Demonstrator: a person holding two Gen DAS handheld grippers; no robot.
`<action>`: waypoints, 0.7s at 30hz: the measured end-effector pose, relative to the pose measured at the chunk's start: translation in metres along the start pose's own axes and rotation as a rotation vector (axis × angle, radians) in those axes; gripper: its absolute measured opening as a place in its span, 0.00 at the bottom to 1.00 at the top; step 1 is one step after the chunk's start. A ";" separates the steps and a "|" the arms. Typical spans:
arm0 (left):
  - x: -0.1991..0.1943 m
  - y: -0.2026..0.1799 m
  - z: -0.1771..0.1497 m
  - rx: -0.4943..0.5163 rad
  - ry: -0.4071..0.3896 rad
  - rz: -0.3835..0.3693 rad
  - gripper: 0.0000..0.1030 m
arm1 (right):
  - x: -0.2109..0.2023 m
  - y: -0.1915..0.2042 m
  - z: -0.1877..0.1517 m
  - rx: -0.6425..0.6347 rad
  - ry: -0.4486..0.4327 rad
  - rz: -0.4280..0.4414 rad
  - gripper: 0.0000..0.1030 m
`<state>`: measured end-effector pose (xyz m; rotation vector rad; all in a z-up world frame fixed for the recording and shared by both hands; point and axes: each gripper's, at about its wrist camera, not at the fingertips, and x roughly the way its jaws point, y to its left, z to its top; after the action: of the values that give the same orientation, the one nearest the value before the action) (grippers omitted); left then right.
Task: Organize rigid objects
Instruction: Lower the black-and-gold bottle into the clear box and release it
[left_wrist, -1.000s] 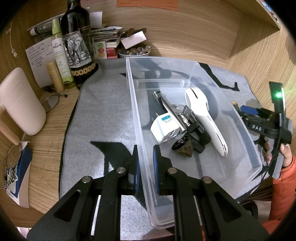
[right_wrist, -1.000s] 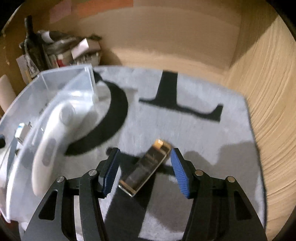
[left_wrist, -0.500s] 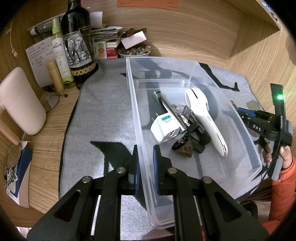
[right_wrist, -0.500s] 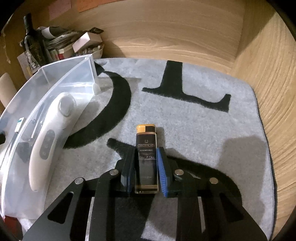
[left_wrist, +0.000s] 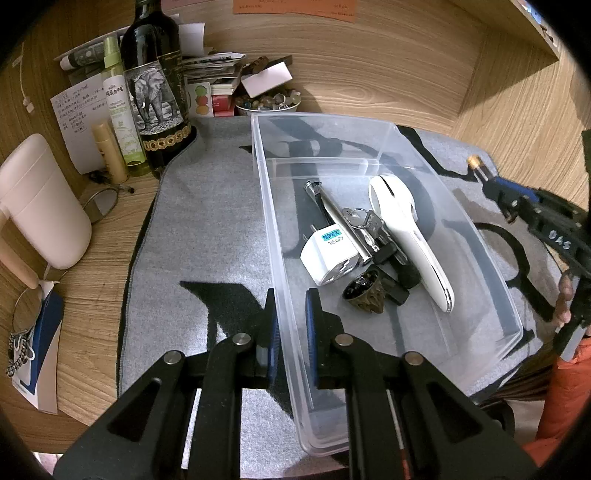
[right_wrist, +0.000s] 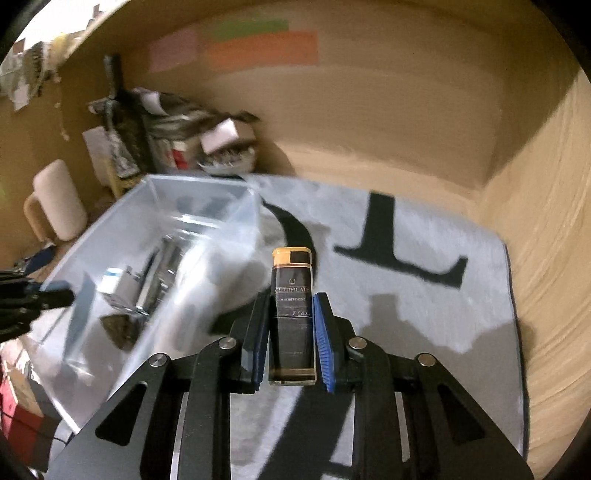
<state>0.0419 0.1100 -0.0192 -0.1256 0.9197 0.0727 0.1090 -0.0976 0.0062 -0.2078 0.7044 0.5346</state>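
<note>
The right gripper (right_wrist: 290, 339) is being seen closed on a black lighter (right_wrist: 293, 314) with a gold cap; both blue pads are being pressed against the lighter's long flanks, low on the body; the lighter's long axis is being kept in line with the fingers, gold cap pointing forward and away from the gripper, base sitting back between the pads. The lighter is being carried clear of the grey mat (right_wrist: 424, 295), just to the right of the clear plastic bin (right_wrist: 207, 192); the view is being blurred by motion.

The left gripper (left_wrist: 290, 321) is being seen clamped on the left long wall of the clear plastic bin (left_wrist: 458, 206), near the bin's near end; one pad is lying outside the wall and one inside, with only the thin wall between them.

Inside the bin, towards its middle, several items are being held: a white handheld device (left_wrist: 410, 232), long axis running along the bin's length; a white plug adapter (left_wrist: 328, 256) just left of it; a metal tool (left_wrist: 332, 212) and a bunch of keys (left_wrist: 364, 221) between them; a small dark cup-shaped object (left_wrist: 364, 293) nearer the clamped end.

Beyond the bin's far-left corner, a dark bottle (left_wrist: 155, 85) with an elephant label is standing upright.
</note>
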 end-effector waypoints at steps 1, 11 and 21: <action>0.000 0.000 0.000 0.000 0.000 0.000 0.11 | -0.003 0.003 0.002 -0.006 -0.010 0.006 0.21; 0.000 0.000 0.000 0.001 0.000 0.000 0.11 | -0.023 0.043 0.024 -0.084 -0.088 0.083 0.21; 0.000 -0.001 0.000 0.000 0.000 0.001 0.11 | 0.016 0.081 0.026 -0.151 0.008 0.166 0.21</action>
<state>0.0424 0.1095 -0.0191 -0.1252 0.9198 0.0733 0.0909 -0.0137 0.0145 -0.2945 0.6925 0.7467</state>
